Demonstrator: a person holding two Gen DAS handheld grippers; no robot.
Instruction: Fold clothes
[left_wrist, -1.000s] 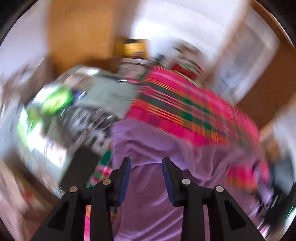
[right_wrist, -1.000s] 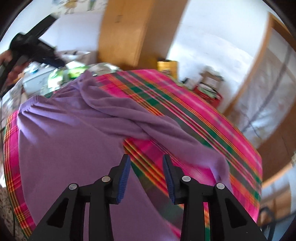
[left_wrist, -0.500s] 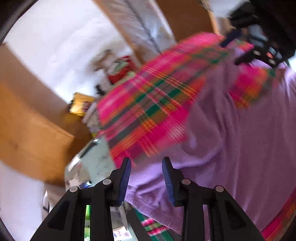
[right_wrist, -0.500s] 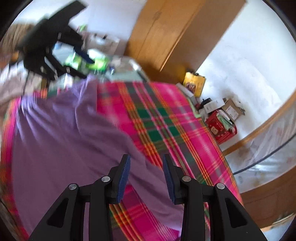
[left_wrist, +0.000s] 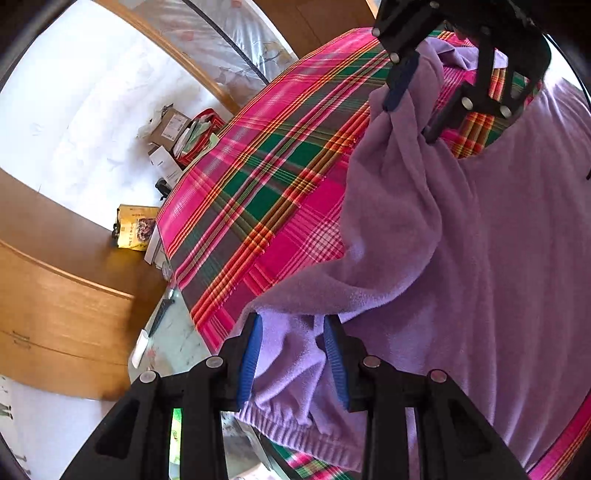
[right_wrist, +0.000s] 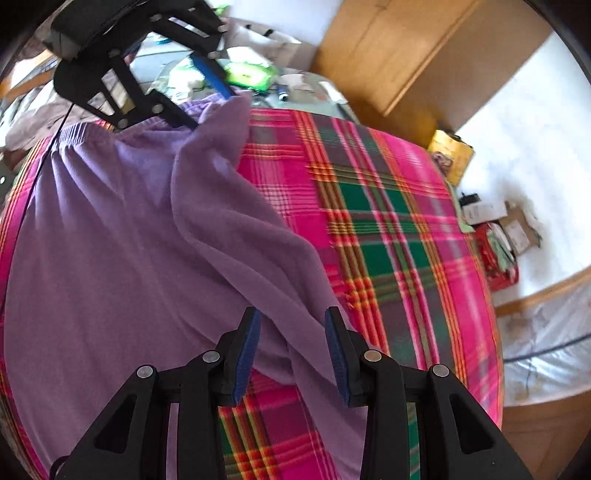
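Observation:
Purple fleece trousers (left_wrist: 461, 258) lie spread on a pink, green and orange plaid cloth (left_wrist: 266, 192). My left gripper (left_wrist: 293, 354) is open with the elastic waistband corner lying between its blue pads. My right gripper (right_wrist: 291, 354) is open with the far end of a raised, twisted trouser leg (right_wrist: 236, 229) between its pads. Each gripper shows in the other's view, the right one (left_wrist: 417, 99) at the top and the left one (right_wrist: 207, 99) at the top left, both at the fabric.
A wooden wardrobe (right_wrist: 399, 55) stands beyond the plaid cloth. A glass-topped table with green packets and clutter (right_wrist: 247, 74) sits by the waistband end. Boxes, a yellow bag (right_wrist: 452, 157) and a red bin (left_wrist: 201, 127) lie on the floor by the white wall.
Both grippers moved in onto the trousers: the left one swung to the waistband corner, the right one to the end of the leg. The fabric now sits between the pads of each.

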